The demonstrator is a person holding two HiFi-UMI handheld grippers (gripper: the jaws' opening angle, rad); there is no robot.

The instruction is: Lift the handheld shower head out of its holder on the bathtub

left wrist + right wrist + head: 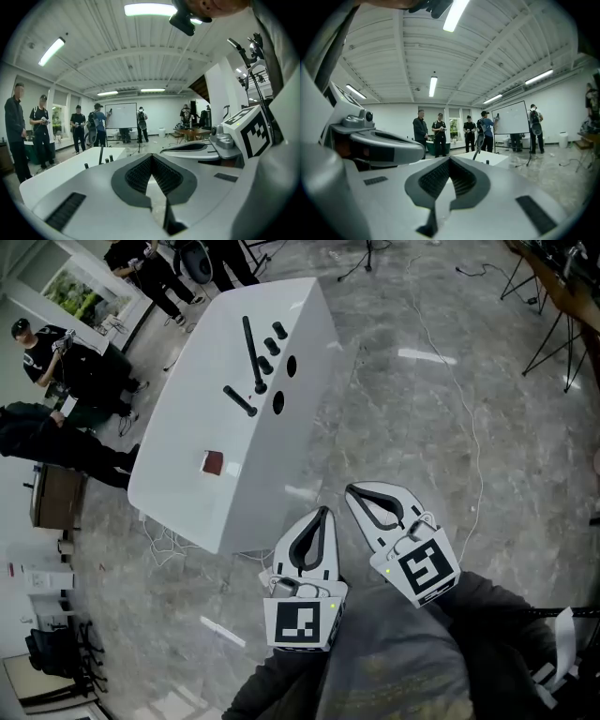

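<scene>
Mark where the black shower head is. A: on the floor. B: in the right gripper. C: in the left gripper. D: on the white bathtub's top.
D: the shower head sits on the bathtub top; the left gripper and right gripper are both shut, empty, short of the tub.

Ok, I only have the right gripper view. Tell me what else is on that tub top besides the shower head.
Observer: In the head view, a small dark red square lies on the tub top toward our end, well apart from the shower head at the far end.
Operator: Give me the left gripper's state.
Observer: The left gripper view shows the left gripper shut, nothing between its jaws.
Operator: Report where I am against the tub.
Observer: The right gripper hangs over the floor, beside the tub's near corner, not touching it.
</scene>
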